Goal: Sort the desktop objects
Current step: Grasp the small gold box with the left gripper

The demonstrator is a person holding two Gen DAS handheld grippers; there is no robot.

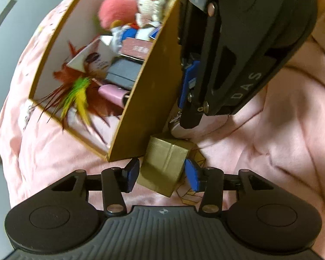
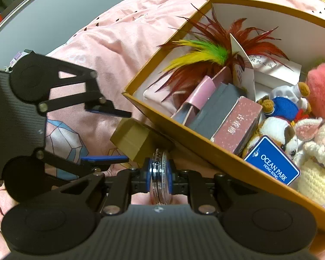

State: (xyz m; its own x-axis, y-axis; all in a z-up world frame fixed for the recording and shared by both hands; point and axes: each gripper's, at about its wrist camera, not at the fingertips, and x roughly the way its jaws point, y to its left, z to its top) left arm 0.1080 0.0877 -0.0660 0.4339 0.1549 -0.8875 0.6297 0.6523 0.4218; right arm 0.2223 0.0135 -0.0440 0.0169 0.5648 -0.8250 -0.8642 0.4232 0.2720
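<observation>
Where a desk might be expected, the things lie on a rumpled pink quilt (image 2: 110, 43) printed with faceted gem shapes, seemingly a bed, with grey floor or wall beyond its edge. An open mustard-yellow storage box (image 2: 205, 149) sits tilted on the quilt, holding a red, green and yellow feather toy (image 2: 205, 54), small cartons, a blue "Ocean Park Hong Kong" tag (image 2: 273, 164) and several plush toys (image 2: 322, 91).

Just outside the storage box's near corner lies a small gold box (image 1: 165, 166), touching or nearly touching the wall. The left gripper (image 1: 163, 174) comes in low over the quilt, its blue-padded fingers parted on either side of the gold box, apparently not yet pressing it.

The right gripper (image 2: 160, 173) reaches in beside the box wall, tilted downward, its pads clamped on a round, clear-rimmed metallic disc (image 2: 160, 169), perhaps a cased coin; the blur leaves that unsure. The disc sits just beside the gold box.
</observation>
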